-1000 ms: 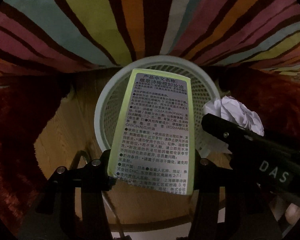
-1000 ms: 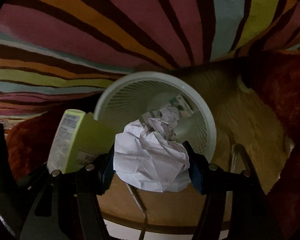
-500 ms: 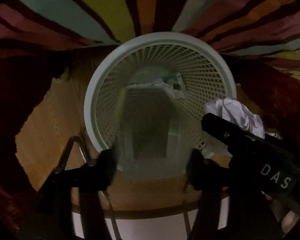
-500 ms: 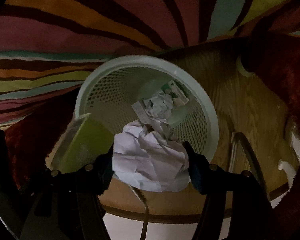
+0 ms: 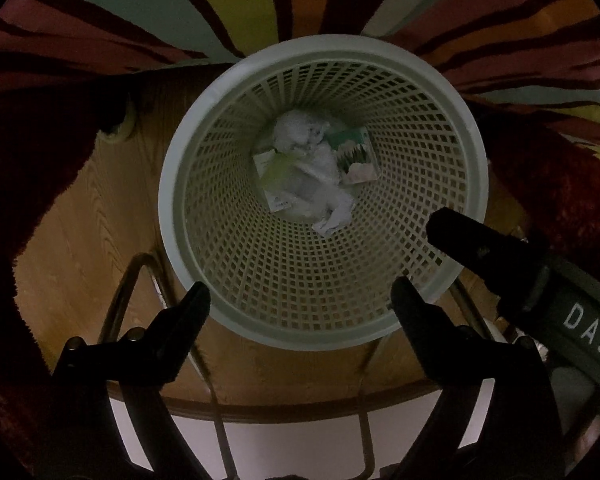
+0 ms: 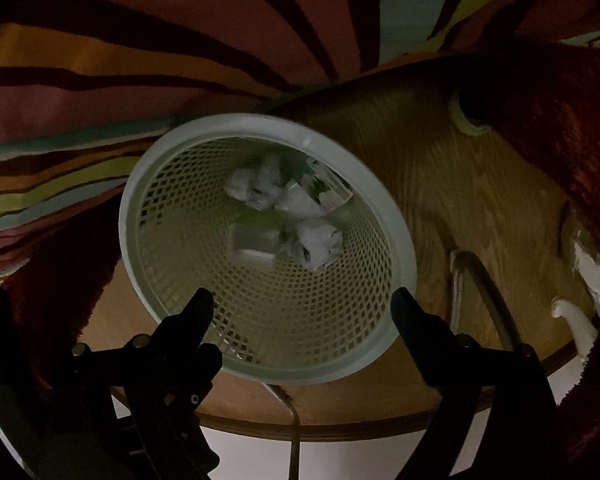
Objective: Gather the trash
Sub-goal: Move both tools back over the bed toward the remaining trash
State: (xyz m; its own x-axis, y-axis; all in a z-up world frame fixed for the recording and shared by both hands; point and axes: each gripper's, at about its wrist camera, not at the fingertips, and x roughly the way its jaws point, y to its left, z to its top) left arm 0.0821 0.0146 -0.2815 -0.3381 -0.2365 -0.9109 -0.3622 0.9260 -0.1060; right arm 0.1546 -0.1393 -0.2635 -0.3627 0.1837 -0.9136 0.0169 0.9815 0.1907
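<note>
A pale green mesh wastebasket [image 5: 188, 184] stands on the wood floor, seen from above; it also shows in the right wrist view [image 6: 140, 248]. At its bottom lie crumpled white paper [image 5: 316, 168], a yellow-green box [image 5: 274, 178] and a printed packet [image 5: 358, 152]. The right wrist view shows the paper balls [image 6: 318, 240] and the box [image 6: 256, 240] too. My left gripper [image 5: 300, 300] is open and empty above the basket's near rim. My right gripper [image 6: 302, 308] is open and empty over the near rim; one of its fingers [image 5: 472, 240] shows in the left wrist view.
A striped multicolour rug [image 5: 236, 0] lies beyond the basket. Dark red shaggy fabric [image 5: 28, 168] flanks both sides. A metal wire frame [image 5: 132, 280] and a round wooden edge [image 5: 300, 408] sit below the basket. A white hook [image 6: 572, 320] is at the right.
Both grippers opened. The yellow-green box dropped from my left gripper and the crumpled paper from my right gripper; both now lie in the basket. Both views moved over the basket.
</note>
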